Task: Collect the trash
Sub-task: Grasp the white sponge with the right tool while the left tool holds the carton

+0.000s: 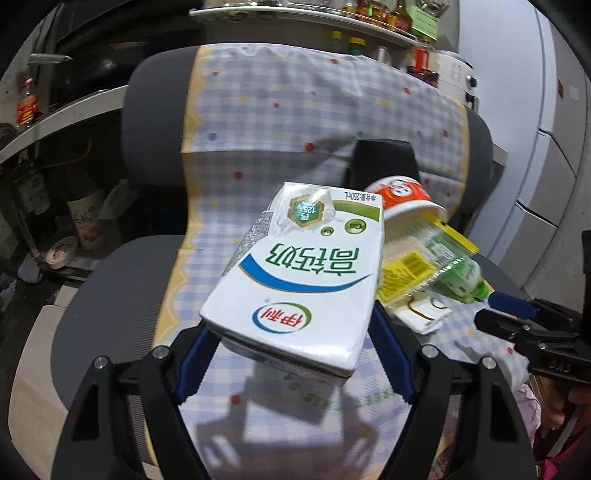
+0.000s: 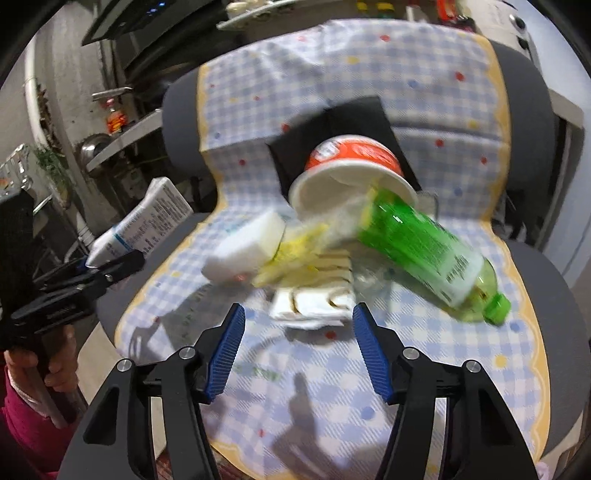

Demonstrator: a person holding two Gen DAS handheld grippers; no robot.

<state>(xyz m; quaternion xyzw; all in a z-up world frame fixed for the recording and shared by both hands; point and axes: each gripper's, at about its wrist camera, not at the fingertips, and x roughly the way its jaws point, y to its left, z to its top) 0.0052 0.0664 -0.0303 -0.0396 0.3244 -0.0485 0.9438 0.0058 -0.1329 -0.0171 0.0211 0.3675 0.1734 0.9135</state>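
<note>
Checked cloth point(image 2: 369, 74) is covering a grey chair point(image 1: 155, 122) w/ kitchen shelves point(image 1: 303, 16) behind. Left gripper point(image 1: 291, 354) is clamping the milk carton point(image 1: 299, 280); right gripper point(image 2: 299, 354) is gaping, nothing btw its jaws.

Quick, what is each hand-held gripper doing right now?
Left hand-held gripper: closed on the milk carton.
Right hand-held gripper: open, holding nothing, above the checked cloth.

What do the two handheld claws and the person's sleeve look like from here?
Both the left claw and right claw have matte black angular frames with silver pivot screws and blue ribbed fingers. The sleeve is magenta over a pale pink cuff.
</note>
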